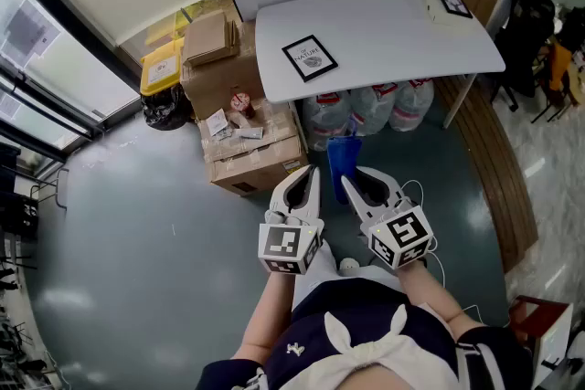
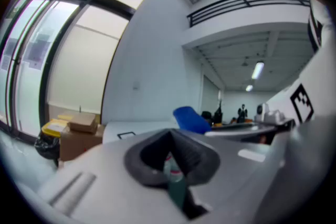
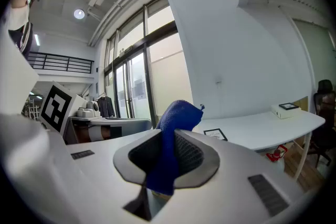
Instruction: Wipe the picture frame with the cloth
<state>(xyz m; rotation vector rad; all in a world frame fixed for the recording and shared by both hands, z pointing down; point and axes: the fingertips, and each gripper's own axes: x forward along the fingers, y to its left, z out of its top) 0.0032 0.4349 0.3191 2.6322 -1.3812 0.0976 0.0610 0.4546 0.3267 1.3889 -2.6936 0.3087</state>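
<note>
Right hand-held gripper (image 3: pixel 169 138) is clamped on a blue cloth (image 3: pixel 176 113) that pokes up out of the jaws and hangs down below them too; left hand-held gripper (image 2: pixel 170 136) is pinched closed with nothing in it, just beside the right one, both in front of the white tabletop (image 1: pixel 393 36). The picture frame (image 1: pixel 309 57) lies flat near the tabletop's front left edge, black border, well apart from both grippers; a second small frame (image 1: pixel 452 3) sits at the far right corner; cardboard boxes (image 1: pixel 247 132) and big water bottles (image 1: pixel 370 110) are stashed beside and under the tabletop.
</note>
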